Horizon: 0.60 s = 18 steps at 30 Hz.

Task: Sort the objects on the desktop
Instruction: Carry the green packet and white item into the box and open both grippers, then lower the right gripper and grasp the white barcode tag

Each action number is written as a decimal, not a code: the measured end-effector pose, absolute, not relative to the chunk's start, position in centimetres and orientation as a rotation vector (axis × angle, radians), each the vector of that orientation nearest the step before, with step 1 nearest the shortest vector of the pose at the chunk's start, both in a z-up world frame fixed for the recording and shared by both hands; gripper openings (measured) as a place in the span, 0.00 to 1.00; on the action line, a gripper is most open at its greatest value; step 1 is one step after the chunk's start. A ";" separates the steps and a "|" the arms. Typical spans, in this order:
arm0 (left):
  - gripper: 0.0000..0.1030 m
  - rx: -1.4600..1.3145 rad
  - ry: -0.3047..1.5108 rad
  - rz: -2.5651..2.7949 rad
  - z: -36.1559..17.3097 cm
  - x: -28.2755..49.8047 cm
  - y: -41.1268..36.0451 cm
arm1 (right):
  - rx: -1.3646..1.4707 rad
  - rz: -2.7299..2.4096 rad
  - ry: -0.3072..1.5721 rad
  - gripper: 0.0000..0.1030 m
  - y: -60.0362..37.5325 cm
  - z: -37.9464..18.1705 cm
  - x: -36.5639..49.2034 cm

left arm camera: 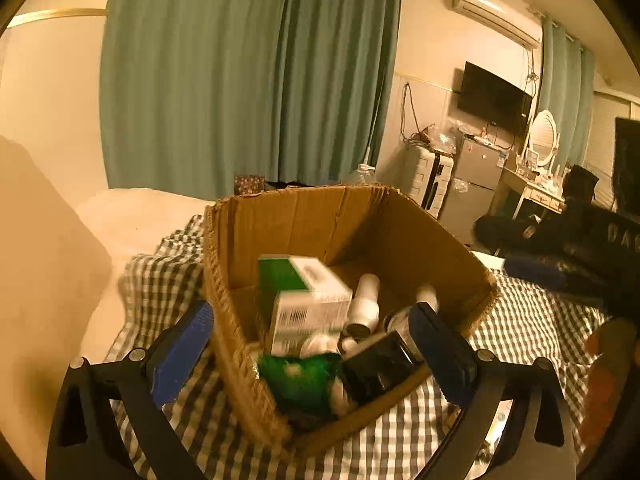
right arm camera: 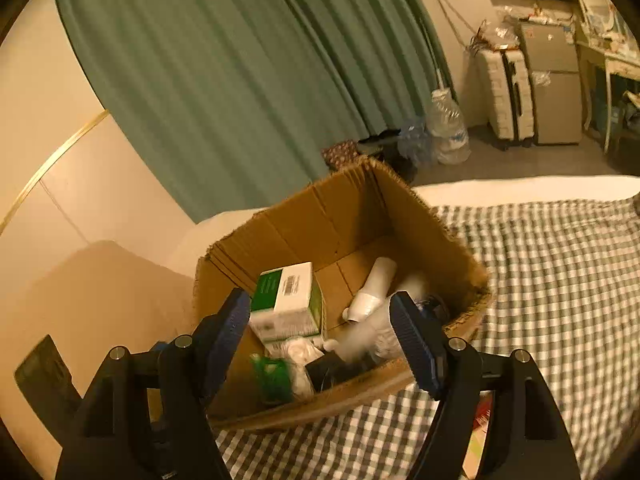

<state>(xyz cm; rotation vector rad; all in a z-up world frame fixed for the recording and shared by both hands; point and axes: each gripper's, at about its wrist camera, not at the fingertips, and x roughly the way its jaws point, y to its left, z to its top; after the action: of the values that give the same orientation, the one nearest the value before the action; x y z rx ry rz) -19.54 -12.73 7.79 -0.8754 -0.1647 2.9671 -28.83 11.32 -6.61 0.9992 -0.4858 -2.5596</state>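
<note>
An open cardboard box (left arm camera: 280, 216) stands on a checked cloth (left arm camera: 532, 320). It holds green-and-white cartons (left arm camera: 308, 300), white bottles (left arm camera: 366, 300), a green packet (left arm camera: 300, 380) and a black item (left arm camera: 376, 364). My left gripper (left arm camera: 310, 344) is open and empty, its blue pads on either side of the box's near corner. In the right wrist view the same box (right arm camera: 320, 216) shows with a carton (right arm camera: 288, 300) and a white bottle (right arm camera: 374, 288). My right gripper (right arm camera: 320, 332) is open and empty above the box's near edge.
A green curtain (left arm camera: 248, 72) hangs behind. A pale wall (left arm camera: 44, 220) is close on the left. A dark arm or bag (left arm camera: 560, 240) lies at the right. The checked cloth (right arm camera: 560, 280) stretches right of the box. A suitcase (right arm camera: 508, 96) and a small fridge (right arm camera: 556, 84) stand far off.
</note>
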 end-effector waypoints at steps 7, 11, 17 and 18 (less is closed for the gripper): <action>0.99 -0.901 -0.189 2.974 11.7 -14.7 -12.6 | 0.862 -2.634 -0.388 0.71 12.8 -0.4 -21.3; 1.00 -0.893 -0.224 2.966 13.7 -11.1 -12.6 | 0.817 -2.642 -0.333 0.74 14.3 2.1 -16.6; 1.00 -0.931 -0.151 2.935 12.4 -5.7 -11.0 | 0.838 -2.658 -0.306 0.77 17.2 1.8 -9.8; 1.00 -0.947 -0.140 2.929 11.7 -5.2 -10.8 | 0.857 -2.661 -0.303 0.77 17.7 1.1 -8.6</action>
<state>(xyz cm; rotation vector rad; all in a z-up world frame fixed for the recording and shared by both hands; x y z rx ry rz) -5.22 -10.80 11.67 -0.9469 -0.1398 2.9289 -8.64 17.73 1.12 0.8567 -0.3031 -2.6608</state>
